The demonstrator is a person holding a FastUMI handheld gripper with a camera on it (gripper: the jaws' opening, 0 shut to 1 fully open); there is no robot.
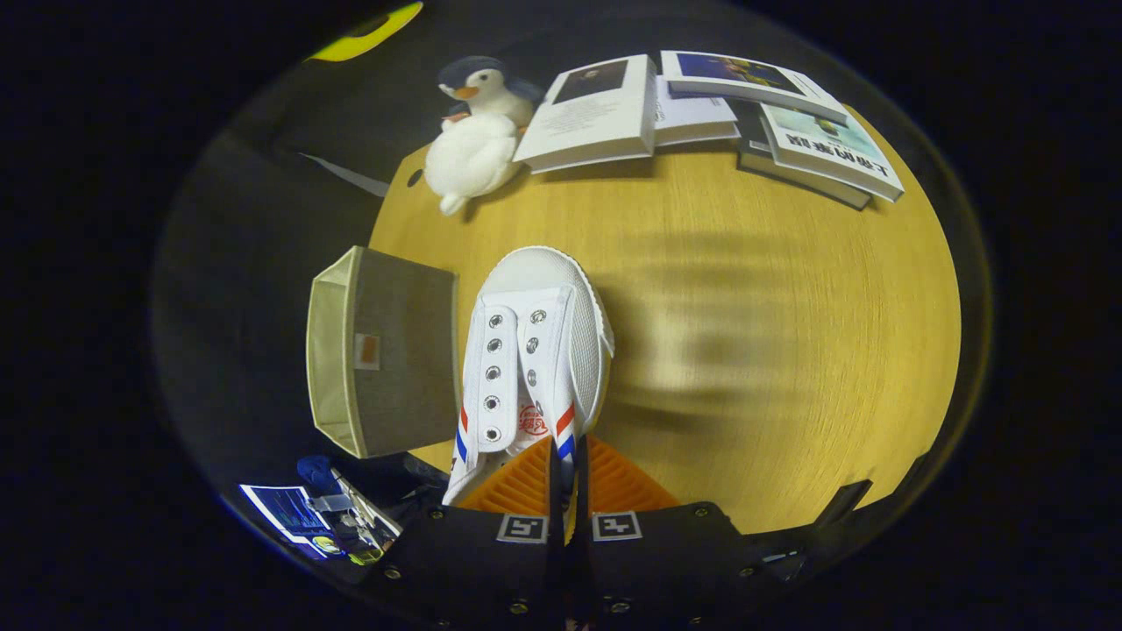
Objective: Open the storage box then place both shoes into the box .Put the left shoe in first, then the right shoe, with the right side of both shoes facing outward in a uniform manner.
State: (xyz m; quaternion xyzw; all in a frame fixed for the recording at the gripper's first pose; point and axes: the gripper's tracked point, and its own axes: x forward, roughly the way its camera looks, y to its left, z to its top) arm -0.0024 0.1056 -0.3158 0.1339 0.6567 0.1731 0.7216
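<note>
Gripper: my gripper (568,456) has its fingers pressed close together on the shoe's side wall near the heel, pinching that thin canvas between them.
Shoe: the white canvas shoe (539,350) reaches straight ahead from my fingers, toe pointing away; its empty eyelets face up and red and blue stripes show on both sides near my fingertips. I cannot tell whether its sole touches the table.
Storage box: the grey fabric box (381,355) sits at the table's left edge, just beside the shoe on its left; it overhangs that edge and its open mouth faces left, away from the shoe.
Table: the round wooden table (754,350) is bare wood to the right of the shoe.
Stuffed penguin: the penguin (478,136) stands at the far edge, well beyond the toe.
Books: the books (710,109) lie along the far edge, right of the penguin.
</note>
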